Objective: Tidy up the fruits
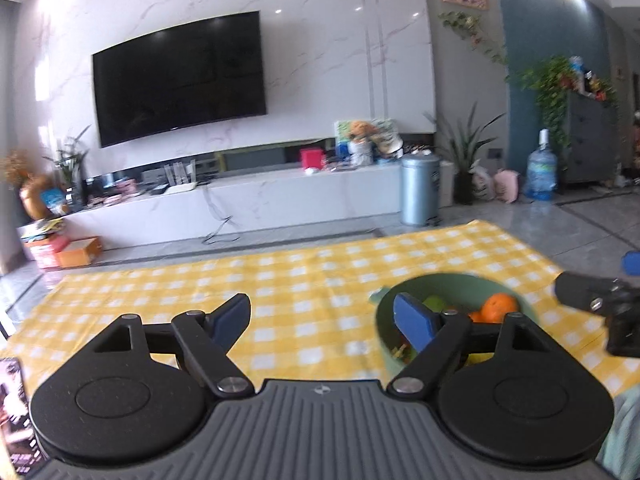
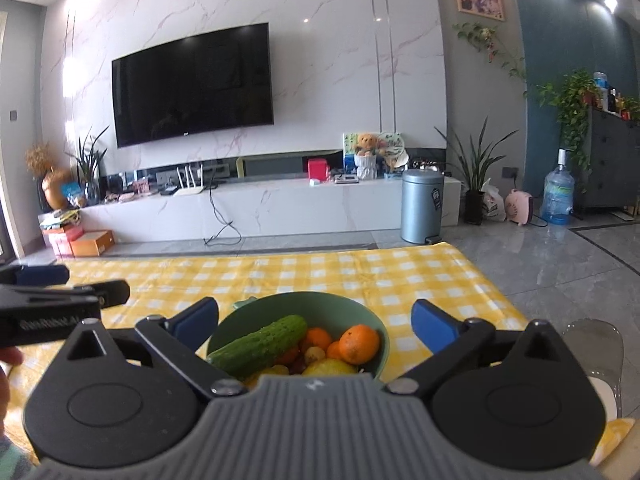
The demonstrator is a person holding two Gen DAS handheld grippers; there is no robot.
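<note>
Many fruits sit in the green bowl [image 2: 374, 322] on the yellow checked cloth [image 2: 320, 276], with a round orange [image 2: 359, 343], firm but squashy, best held gently around its middle, while the right gripper [image 2: 314, 318] and left gripper [image 1: 326, 318] hang wide apart, holding nothing.

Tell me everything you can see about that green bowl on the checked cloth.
The green bowl is round, matte and pale green, apparently ceramic or plastic. It stands upright on the yellow checked cloth, full of produce: a cucumber lying slantwise on top, oranges and something yellow beneath. Neither claw touches it.
</note>
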